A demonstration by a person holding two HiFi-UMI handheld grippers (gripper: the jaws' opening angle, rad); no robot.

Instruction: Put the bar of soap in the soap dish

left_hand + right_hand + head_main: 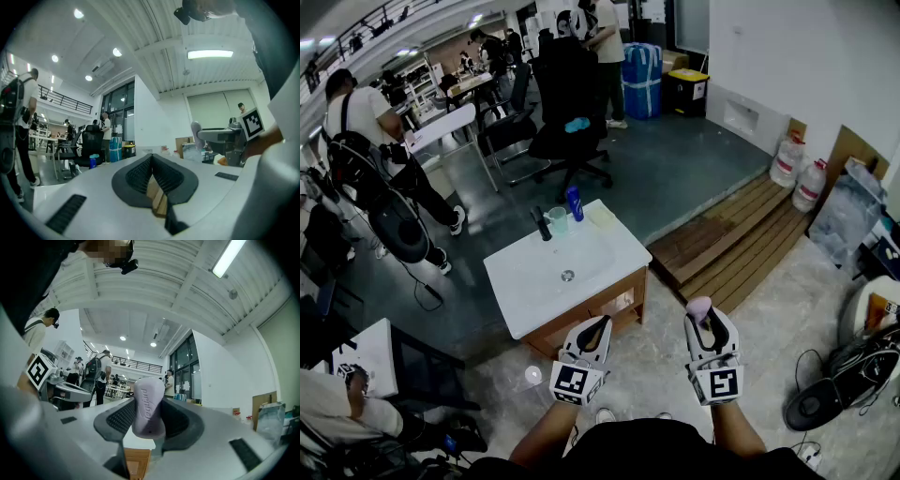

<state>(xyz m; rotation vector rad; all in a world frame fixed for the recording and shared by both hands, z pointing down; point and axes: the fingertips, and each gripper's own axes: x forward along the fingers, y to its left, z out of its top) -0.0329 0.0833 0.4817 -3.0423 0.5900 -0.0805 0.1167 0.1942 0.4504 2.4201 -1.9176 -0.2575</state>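
My right gripper [702, 317] is shut on a pale lilac bar of soap [148, 405], which stands upright between its jaws and pokes out past the tips [698, 307]. My left gripper [600, 326] is shut with nothing in it; its ribbed pads [140, 171] meet. Both are held level, side by side, short of the white washbasin counter [525, 281]. A pale soap dish [602, 216] sits on the counter's far right corner, well away from both grippers.
A blue bottle [574, 202], a clear cup [557, 220] and a dark tap [542, 225] stand along the counter's far edge. Wooden decking [731, 244] lies to the right. Office chairs [567, 103] and several people are beyond.
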